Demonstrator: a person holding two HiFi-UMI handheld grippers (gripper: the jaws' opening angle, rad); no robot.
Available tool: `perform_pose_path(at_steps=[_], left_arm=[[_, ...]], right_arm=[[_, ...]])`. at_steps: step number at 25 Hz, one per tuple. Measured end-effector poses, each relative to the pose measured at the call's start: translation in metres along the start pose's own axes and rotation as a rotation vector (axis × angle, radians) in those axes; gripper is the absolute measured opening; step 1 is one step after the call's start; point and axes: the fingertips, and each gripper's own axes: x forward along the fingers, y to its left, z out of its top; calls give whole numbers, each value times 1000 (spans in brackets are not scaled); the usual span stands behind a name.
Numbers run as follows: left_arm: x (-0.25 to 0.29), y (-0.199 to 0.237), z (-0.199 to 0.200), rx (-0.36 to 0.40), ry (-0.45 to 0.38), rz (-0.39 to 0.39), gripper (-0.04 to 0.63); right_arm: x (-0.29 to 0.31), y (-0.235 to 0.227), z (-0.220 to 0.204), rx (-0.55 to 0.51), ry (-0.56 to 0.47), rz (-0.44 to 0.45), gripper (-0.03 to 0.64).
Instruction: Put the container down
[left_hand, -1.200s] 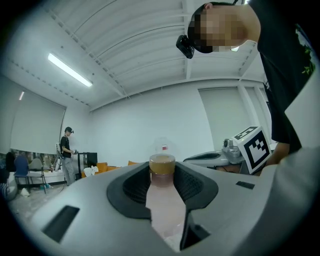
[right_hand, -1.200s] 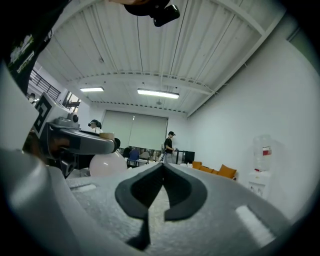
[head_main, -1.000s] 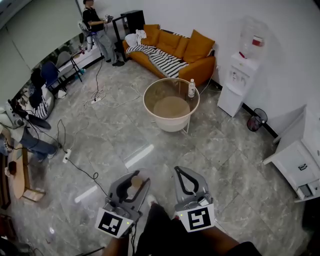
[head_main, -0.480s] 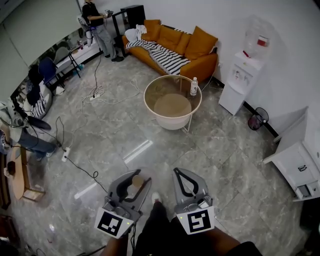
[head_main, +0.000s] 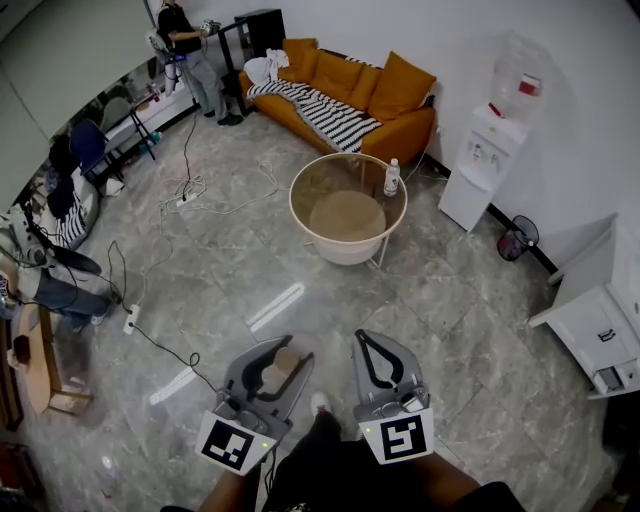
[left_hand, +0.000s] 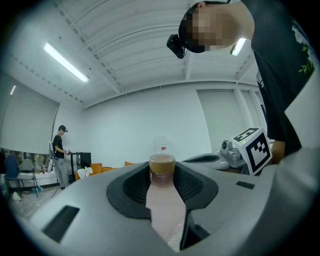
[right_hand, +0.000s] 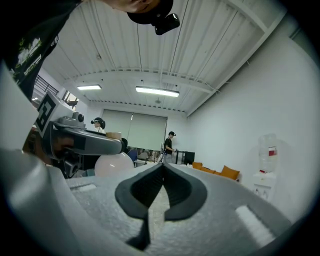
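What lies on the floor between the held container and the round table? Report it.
Head view: only bare grey floor, crossed by a bright light reflection, lies between the container in the left gripper and the round table.

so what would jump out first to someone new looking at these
The eye goes first to the bottom of the head view, where the left tongs grip a pale pink container with a tan cap, while the right tongs are shut on nothing. Beyond them, a round glass-topped table stands mid-floor in front of an orange sofa.
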Motion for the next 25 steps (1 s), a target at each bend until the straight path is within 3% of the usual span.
perform_pose_path(at_steps=[9, 18, 25], left_arm=[[-5, 63, 0, 21, -8, -38, 147], [-9, 98, -21, 7, -12, -93, 147], [14, 117, -27, -5, 31, -104, 147]], right_arm=[[57, 27, 11, -19, -13, -25, -5], [87, 51, -3, -23, -17, -65, -5], [110, 33, -14, 17, 6, -72, -3]])
